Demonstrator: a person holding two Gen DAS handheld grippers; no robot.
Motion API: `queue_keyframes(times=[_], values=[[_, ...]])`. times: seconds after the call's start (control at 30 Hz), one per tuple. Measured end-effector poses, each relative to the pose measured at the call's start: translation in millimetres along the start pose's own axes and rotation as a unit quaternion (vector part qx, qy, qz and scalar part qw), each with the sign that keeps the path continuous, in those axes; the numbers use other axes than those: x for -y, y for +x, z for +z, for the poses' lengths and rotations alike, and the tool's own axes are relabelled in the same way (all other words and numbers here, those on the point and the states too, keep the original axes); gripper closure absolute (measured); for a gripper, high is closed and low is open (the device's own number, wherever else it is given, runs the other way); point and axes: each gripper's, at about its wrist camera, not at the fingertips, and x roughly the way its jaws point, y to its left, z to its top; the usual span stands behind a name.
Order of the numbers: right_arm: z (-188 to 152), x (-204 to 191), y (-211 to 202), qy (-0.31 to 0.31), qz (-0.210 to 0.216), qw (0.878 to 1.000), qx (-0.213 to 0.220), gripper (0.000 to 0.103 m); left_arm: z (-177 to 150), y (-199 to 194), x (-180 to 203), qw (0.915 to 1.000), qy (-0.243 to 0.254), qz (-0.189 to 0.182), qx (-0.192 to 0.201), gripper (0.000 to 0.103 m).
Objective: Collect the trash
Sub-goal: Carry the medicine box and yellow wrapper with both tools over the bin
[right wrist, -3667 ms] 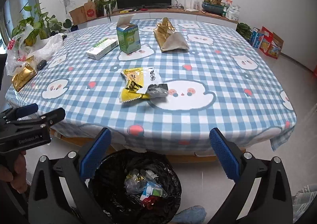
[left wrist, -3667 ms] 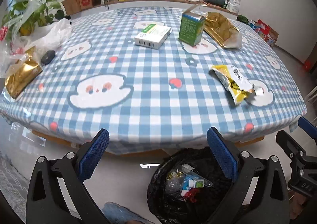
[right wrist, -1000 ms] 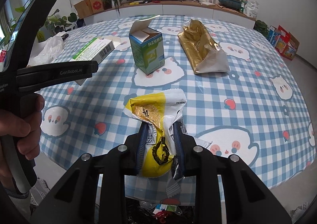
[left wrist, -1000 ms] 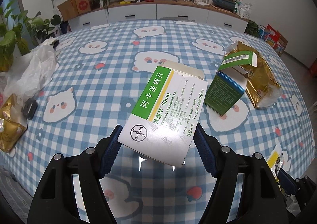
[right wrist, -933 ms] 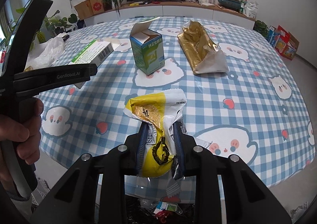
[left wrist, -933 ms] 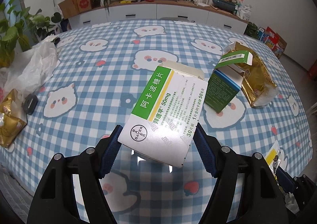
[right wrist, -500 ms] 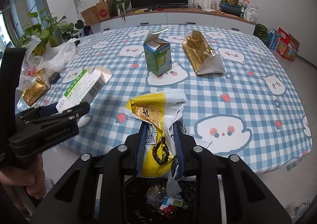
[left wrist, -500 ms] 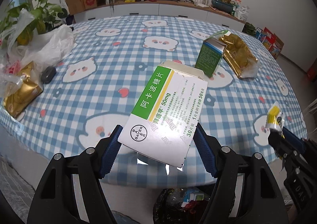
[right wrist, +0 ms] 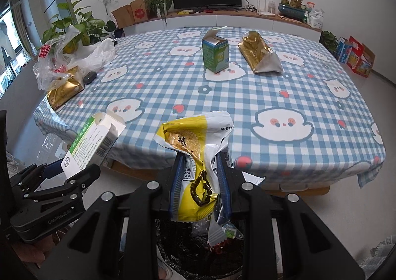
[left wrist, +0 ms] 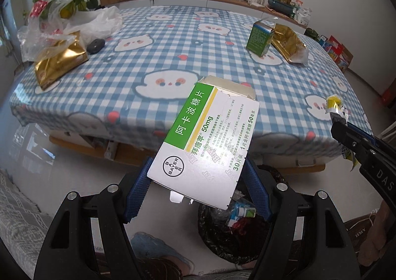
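My left gripper [left wrist: 198, 187] is shut on a white and green medicine box [left wrist: 208, 141], gripped across its width and held just off the table's near edge. The box also shows in the right wrist view [right wrist: 95, 142]. My right gripper [right wrist: 200, 181] is shut on a crumpled yellow and white snack wrapper [right wrist: 195, 146]. Below both grippers stands a bin lined with a black bag [left wrist: 222, 235] [right wrist: 198, 255], holding several bits of trash. A green carton [right wrist: 215, 53] and a gold foil bag [right wrist: 257, 53] lie far back on the table.
The table wears a blue checked cloth [right wrist: 247, 97] with cartoon faces. At its left edge lie another gold bag [right wrist: 63, 90], clear plastic bags [right wrist: 81, 57], a dark small object [right wrist: 89, 77] and a plant. A person's hand [left wrist: 378, 230] shows at lower right of the left wrist view. Shiny floor surrounds the bin.
Both grippers have drawn back from over the table to beyond its near edge, still holding box and wrapper. The bin has come into view beneath them.
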Motion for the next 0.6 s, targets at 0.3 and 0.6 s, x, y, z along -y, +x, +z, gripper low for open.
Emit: queue_keyframes(times=[0.3, 0.6], values=[[-56, -10, 14, -0.001, -0.005, 0.999, -0.036, 0.077, -61, -4, -16, 0.9996, -0.019, 0.01, -0.021, 0.033], [-88, -11, 41, -0.005, -0.017, 0.998, -0.055, 0.077, -90, 17, -11, 0.9994, -0.02, 0.013, -0.026, 0.033]])
